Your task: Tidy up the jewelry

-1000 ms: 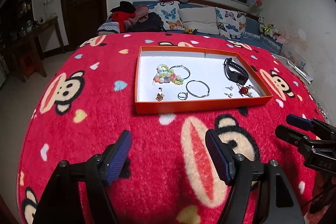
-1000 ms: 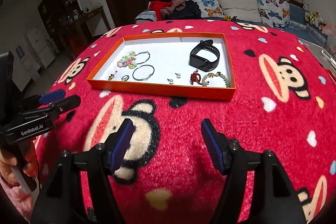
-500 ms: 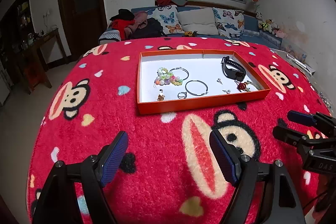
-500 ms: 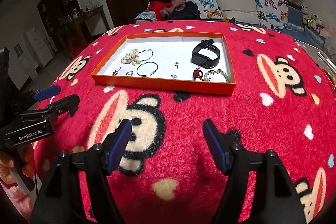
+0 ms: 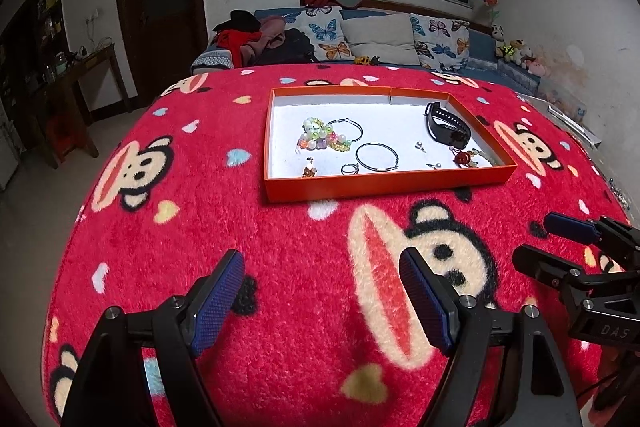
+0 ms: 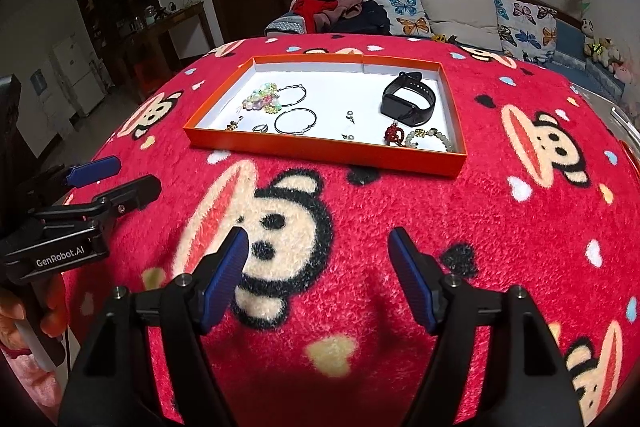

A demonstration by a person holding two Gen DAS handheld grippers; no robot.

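Ahead — orange tray (image 5: pixel 384 183) of jewelry lies beyond both claws, long axis crosswise. Left gripper (image 5: pixel 322 301) wide open, empty; right gripper (image 6: pixel 318 277) opening, nothing between. Hoop earring (image 6: pixel 295 121) nearer left; black watch (image 6: pixel 408 103) nearer right.

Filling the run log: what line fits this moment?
left gripper open, empty | right gripper opening, empty | jewelry in orange tray

Left gripper (image 5: pixel 322 301) jaws wide, empty; right gripper (image 6: pixel 318 277) jaws opening, empty, both angled downward
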